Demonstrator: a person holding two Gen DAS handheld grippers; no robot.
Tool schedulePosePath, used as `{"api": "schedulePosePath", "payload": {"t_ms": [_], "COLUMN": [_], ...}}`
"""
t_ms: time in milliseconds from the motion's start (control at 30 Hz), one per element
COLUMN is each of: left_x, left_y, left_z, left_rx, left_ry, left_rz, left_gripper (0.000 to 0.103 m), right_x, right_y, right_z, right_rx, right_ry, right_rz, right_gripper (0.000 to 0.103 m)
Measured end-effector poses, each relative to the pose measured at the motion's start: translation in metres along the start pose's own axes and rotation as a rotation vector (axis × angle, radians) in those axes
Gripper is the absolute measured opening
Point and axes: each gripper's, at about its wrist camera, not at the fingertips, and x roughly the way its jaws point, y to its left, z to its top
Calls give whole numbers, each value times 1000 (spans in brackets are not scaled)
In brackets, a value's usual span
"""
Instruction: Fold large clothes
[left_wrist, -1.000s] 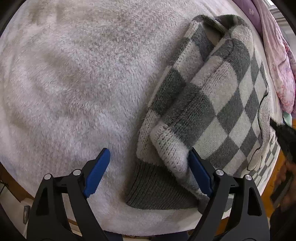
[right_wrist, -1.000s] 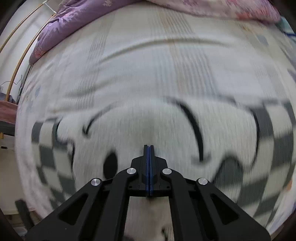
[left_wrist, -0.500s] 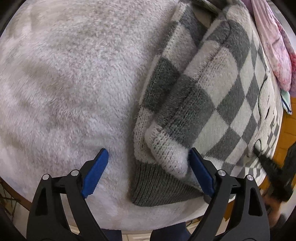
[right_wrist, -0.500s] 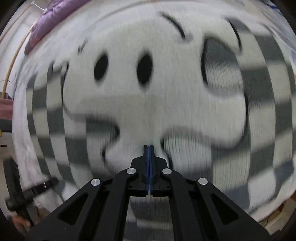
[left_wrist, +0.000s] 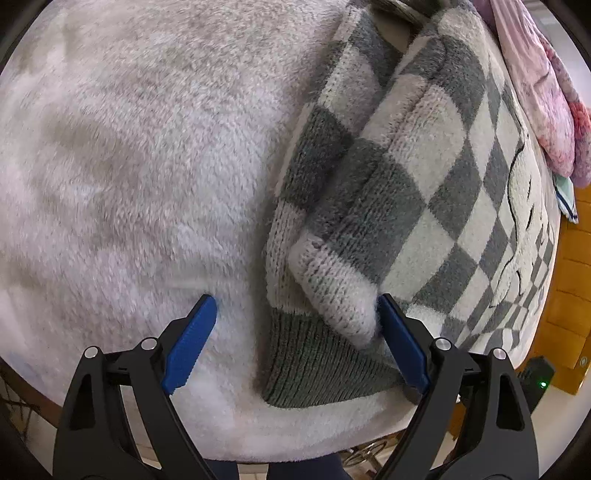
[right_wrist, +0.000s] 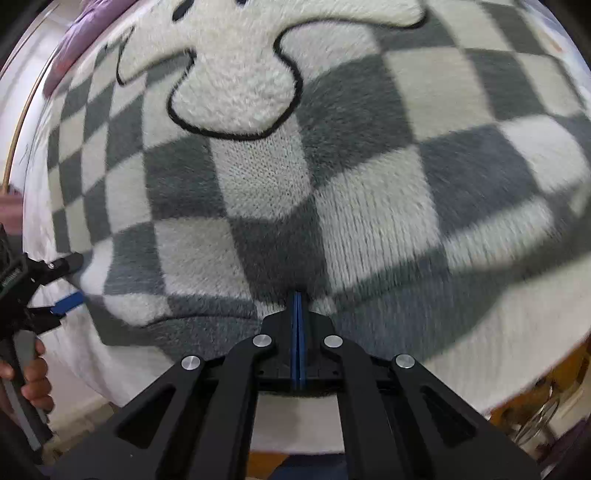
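A grey-and-white checkered knit sweater with a white cartoon figure lies on a fluffy white blanket. In the left wrist view a folded sleeve with its grey ribbed cuff lies between my open left gripper's blue pads; the right pad touches the sleeve fold. My right gripper is shut, its tip at the sweater's near hem; nothing shows between its pads. The left gripper also shows in the right wrist view, at the sweater's left edge.
A pink floral quilt lies at the far right of the bed. Purple bedding lies at the far left in the right wrist view. The blanket's front edge runs close under both grippers. Wooden furniture stands to the right.
My right gripper has swept back across the sweater, from the bedsheet over the cartoon figure to the near hem, staying shut. My left gripper has moved slightly closer to the folded sleeve, still open.
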Motion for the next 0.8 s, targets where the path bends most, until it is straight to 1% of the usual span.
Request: {"api": "schedulePosePath", "payload": {"t_ms": [100, 233, 333, 433, 500, 567, 600, 667, 700, 733, 767, 800], "left_x": [-2, -5, -4, -3, 3, 8, 11, 13, 14, 14, 14, 11], "left_y": [6, 22, 26, 26, 21, 14, 11, 7, 4, 2, -1, -3], "left_z": [-7, -25, -35, -39, -40, -38, -37, -35, -35, -34, -34, -32], "left_rx": [-42, -157, -187, -200, -182, -139, -114, -110, -102, -84, -68, -54], "left_ry": [-29, -67, -100, -106, -99, -86, -75, -61, -54, -47, -43, -43], "left_rz": [-26, -103, -105, -98, -97, -75, -63, -53, -47, -45, -38, -47], "left_gripper": [88, 88, 88, 90, 91, 91, 91, 91, 91, 87, 83, 75], "right_x": [2, 4, 0, -5, -10, -22, -25, -43, -58, -64, -73, -80], "right_y": [3, -5, -15, -29, -35, -55, -55, -52, -47, -41, -33, -26], "right_z": [-3, -4, 0, 0, 2, 8, 6, 0, -5, -9, -13, -18], "right_rx": [-55, -87, -103, -105, -92, -84, -90, -117, -144, -161, -196, -226], "right_ry": [4, 32, 38, 39, 33, 21, 8, -37, -79, -98, -132, -165], "right_rz": [10, 48, 73, 94, 103, 108, 101, 69, 40, 23, -7, -18], "right_gripper": [0, 0, 0, 0, 0, 0, 0, 0, 2, 4, 9, 14]}}
